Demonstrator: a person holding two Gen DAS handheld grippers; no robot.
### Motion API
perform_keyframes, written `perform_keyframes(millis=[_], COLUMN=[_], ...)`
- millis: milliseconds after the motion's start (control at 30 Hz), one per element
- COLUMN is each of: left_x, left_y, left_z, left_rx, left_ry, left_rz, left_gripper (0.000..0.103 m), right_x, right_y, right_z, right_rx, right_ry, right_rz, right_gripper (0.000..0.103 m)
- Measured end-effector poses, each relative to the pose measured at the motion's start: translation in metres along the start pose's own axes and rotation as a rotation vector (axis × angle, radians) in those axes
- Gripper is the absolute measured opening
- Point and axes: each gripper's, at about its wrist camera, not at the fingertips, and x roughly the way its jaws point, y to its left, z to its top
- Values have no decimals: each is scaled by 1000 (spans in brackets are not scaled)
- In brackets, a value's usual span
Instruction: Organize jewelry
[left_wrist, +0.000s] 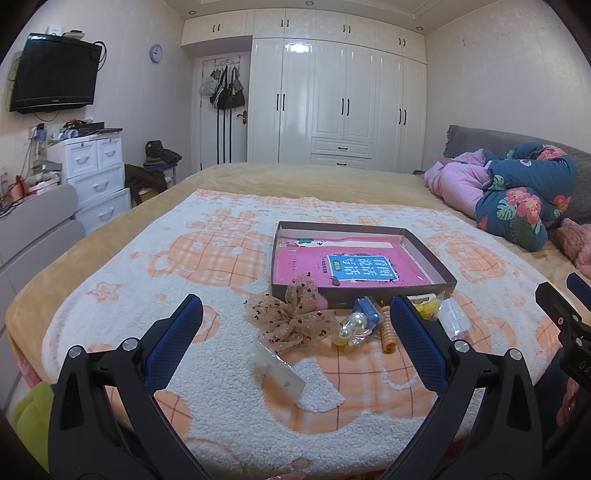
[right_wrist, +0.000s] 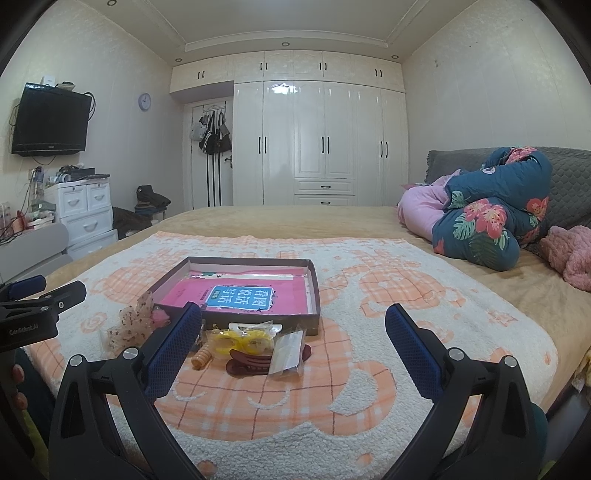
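A shallow brown box (left_wrist: 430, 254) (right_wrist: 314, 291) with a pink book inside lies on the orange-and-white blanket. In front of it lie loose pieces: a beige dotted bow (left_wrist: 295, 321) (right_wrist: 133, 321), a pearl clip (left_wrist: 351, 326), a blue item (left_wrist: 367, 310), an orange coil tie (left_wrist: 388, 332) (right_wrist: 202, 357), a yellow piece in a bag (right_wrist: 240, 339), a dark red claw clip (right_wrist: 251, 363) and clear packets (left_wrist: 282, 373) (right_wrist: 288, 350). My left gripper (left_wrist: 295, 314) is open and empty, just short of the bow. My right gripper (right_wrist: 293, 317) is open and empty, above the claw clip and packets.
The blanket (left_wrist: 184, 295) covers a tan bed. Rolled floral and pink quilts (right_wrist: 487, 218) lie at the right by the headboard. White drawers (left_wrist: 92, 173), a wall TV and wardrobes stand beyond the bed.
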Motion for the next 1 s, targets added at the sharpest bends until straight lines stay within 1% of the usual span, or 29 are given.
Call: perform_keyframes(millis=[267, 400, 533, 800, 867, 900, 1000], left_x=[-1, 4, 7, 21, 26, 30, 42], left_y=[1, 1, 5, 24, 29, 31, 36], left_z=[-1, -4, -5, -13, -16, -18, -25], left_rx=[-2, -6, -14, -85, -100, -105, -117], left_ry=[3, 18, 37, 119, 139, 157, 212], left_rz=[3, 8, 13, -8, -1, 10, 16], left_gripper=[93, 93, 93, 93, 93, 93, 93], right_x=[1, 5, 13, 31, 37, 41, 52], right_y=[-2, 6, 8, 18, 21, 23, 25], right_z=[1, -1, -1, -3, -3, -4, -6], right_rx=[-6, -18, -25, -68, -85, -90, -105], right_ry=[3, 9, 34, 68, 77, 85, 107], right_rz=[7, 17, 27, 63, 67, 78, 83], right_gripper=[97, 97, 97, 97, 97, 97, 97])
